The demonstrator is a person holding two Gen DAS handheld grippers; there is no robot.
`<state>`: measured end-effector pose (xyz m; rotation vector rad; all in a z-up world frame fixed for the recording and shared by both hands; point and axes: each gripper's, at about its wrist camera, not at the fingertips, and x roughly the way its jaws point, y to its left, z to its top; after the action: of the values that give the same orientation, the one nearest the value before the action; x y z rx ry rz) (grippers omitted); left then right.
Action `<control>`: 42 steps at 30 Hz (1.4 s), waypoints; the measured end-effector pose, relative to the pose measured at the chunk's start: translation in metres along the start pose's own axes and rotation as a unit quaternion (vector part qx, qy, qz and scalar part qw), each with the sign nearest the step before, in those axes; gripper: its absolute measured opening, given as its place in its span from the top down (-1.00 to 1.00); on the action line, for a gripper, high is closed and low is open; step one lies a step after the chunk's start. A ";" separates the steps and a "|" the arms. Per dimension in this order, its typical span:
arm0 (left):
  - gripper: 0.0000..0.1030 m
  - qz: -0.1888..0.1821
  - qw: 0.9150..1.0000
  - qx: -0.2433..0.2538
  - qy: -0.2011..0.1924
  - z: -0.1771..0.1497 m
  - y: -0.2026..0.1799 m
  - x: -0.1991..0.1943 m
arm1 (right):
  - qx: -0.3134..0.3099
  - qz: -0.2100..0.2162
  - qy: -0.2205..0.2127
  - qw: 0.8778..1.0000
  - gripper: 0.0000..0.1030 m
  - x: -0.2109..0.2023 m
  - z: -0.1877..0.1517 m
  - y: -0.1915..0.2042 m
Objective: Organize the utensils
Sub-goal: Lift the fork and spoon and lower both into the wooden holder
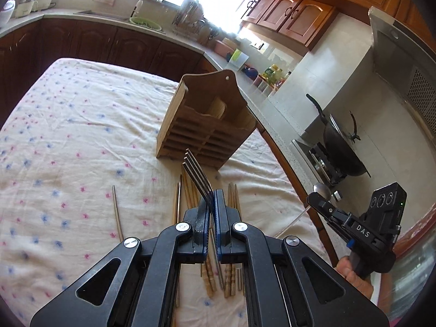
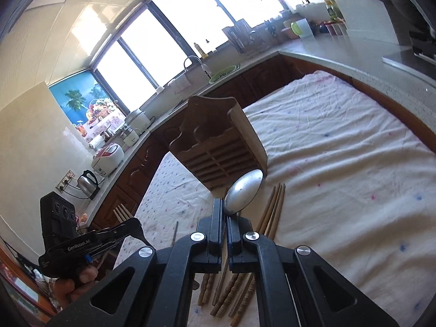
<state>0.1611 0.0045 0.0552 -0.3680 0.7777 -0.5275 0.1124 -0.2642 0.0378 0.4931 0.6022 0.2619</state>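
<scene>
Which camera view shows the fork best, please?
The left wrist view: the fork rises between the left gripper's shut jaws, all tines clear. The right wrist view shows only its tine tips beyond that gripper.

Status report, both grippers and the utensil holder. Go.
Left gripper shut on fork. Right gripper shut on spoon. Wooden holder upright on cloth, just ahead. Chopsticks lie loose below; path clear.
</scene>
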 end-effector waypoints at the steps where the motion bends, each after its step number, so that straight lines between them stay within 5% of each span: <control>1: 0.96 0.000 1.000 0.002 -0.004 0.002 0.000 -0.002 | -0.008 -0.004 -0.005 1.000 0.96 0.000 0.002 0.003; 12: 0.96 0.003 1.000 0.004 -0.023 0.032 -0.003 0.002 | -0.056 -0.028 -0.047 0.997 0.96 0.001 0.030 0.017; 26: 0.96 0.017 0.993 0.039 -0.109 0.141 -0.013 0.031 | -0.138 -0.051 -0.160 0.976 0.96 0.030 0.128 0.055; 36: 0.95 0.040 0.987 0.055 -0.146 0.150 0.012 0.076 | -0.177 -0.078 -0.123 0.973 0.96 0.103 0.124 0.050; 42: 0.95 0.055 0.990 0.059 -0.120 0.134 0.022 0.103 | -0.188 -0.087 -0.091 0.974 0.96 0.131 0.105 0.038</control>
<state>0.3280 -0.0208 0.0750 -0.2709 0.5289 -0.4147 0.2762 -0.2208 0.0705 0.0954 0.4006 0.1554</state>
